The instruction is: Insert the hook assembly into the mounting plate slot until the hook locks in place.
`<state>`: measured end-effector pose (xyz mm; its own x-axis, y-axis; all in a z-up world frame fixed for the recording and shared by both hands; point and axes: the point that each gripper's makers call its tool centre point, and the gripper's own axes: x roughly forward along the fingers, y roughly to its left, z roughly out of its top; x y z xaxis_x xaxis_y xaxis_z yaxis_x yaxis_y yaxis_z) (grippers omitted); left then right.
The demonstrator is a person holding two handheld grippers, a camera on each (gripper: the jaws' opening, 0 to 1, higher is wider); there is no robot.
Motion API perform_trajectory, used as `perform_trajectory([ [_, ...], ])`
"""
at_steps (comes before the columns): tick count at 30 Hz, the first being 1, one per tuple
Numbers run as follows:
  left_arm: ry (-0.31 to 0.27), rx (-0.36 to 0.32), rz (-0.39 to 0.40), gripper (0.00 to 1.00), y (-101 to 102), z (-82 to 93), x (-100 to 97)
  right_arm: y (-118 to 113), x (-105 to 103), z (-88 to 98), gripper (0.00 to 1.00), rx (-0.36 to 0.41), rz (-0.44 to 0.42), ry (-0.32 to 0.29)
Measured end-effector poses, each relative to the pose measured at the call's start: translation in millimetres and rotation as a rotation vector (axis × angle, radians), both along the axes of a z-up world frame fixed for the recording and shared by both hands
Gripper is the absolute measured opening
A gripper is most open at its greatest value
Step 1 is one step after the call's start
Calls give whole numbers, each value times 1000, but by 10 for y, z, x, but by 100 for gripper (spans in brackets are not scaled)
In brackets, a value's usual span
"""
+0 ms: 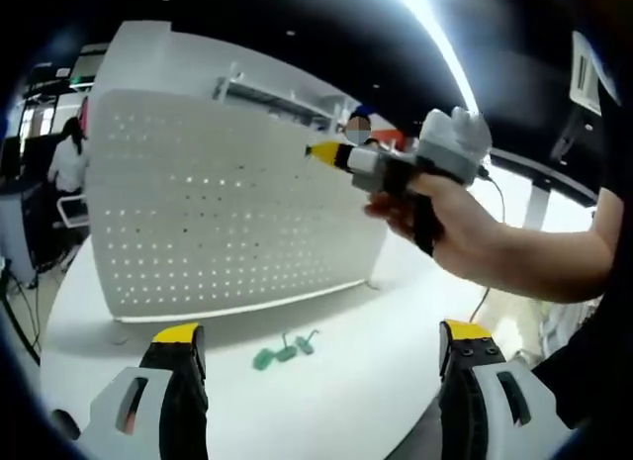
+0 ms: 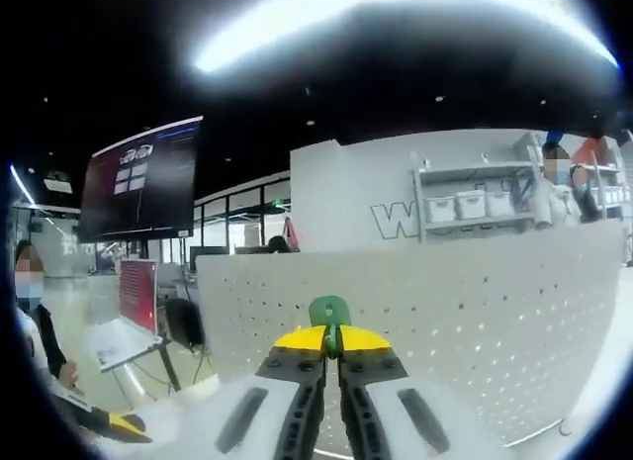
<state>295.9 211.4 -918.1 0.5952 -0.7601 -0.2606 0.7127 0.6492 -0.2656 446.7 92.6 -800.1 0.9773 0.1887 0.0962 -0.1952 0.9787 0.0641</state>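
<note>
Right gripper [image 2: 331, 353] pinching green hook [image 2: 330, 312], nosing toward pegboard [image 2: 445, 322] just ahead | left gripper [image 1: 321, 356] gaping, empty | spare hooks [image 1: 285, 351], seemingly, lying on tabletop [image 1: 356, 401]

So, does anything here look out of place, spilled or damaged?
Nothing damaged. Loose green hooks lie scattered on the white table before the upright pegboard. The right hand-held gripper is shut on a green hook; the left hand-held gripper is open.

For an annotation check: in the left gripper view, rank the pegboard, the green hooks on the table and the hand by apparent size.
1. pegboard
2. hand, though it's nearer the camera, which inflates it
3. green hooks
</note>
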Motion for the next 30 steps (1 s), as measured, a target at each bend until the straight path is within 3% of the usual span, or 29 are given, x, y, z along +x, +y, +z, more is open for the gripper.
perform_trajectory([
  [9,12,2,14,99,59,-41,65,-247,242,72,0,20,-102,-34],
  [30,40,8,16,98,112,-137,110,-270,647,12,0,39,-210,-31],
])
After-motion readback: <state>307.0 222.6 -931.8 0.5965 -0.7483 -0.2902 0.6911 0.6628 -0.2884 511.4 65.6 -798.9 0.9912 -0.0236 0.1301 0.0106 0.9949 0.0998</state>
